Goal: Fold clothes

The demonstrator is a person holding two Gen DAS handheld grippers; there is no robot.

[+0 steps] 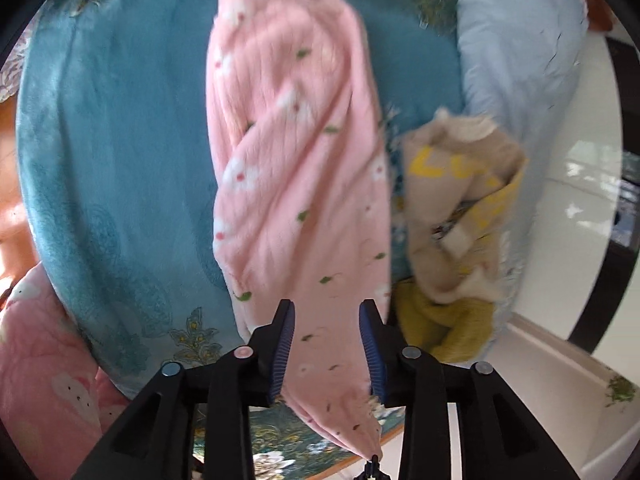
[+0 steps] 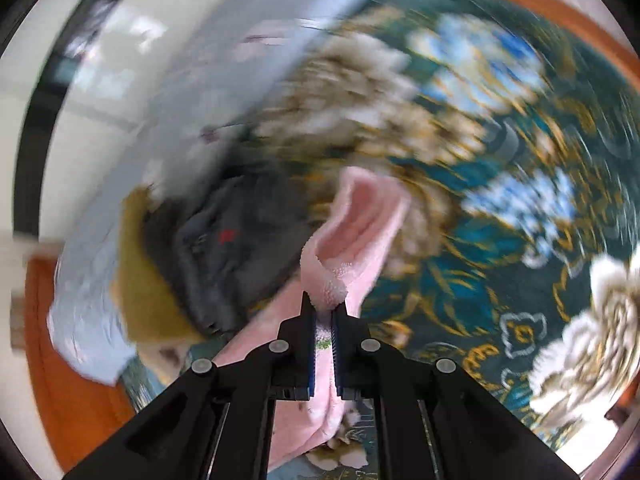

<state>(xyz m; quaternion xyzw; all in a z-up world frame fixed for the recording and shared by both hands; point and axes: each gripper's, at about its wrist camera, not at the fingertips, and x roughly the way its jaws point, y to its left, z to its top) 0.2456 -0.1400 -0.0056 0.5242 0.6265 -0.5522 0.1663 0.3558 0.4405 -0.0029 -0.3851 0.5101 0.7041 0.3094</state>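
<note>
Black plastic tongs (image 1: 327,312) (image 2: 324,310) with ribbed blue pads (image 1: 370,344), silver round screws (image 1: 411,352) at the joints.

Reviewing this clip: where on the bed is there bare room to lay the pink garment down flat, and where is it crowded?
Free: the teal blanket left of the pink garment, out to the pink quilt at lower left. Crowded: right of the garment, where the beige-and-yellow clothes pile sits against the pale blue pillow. The left tool is open; the right tool pinches the garment.
</note>
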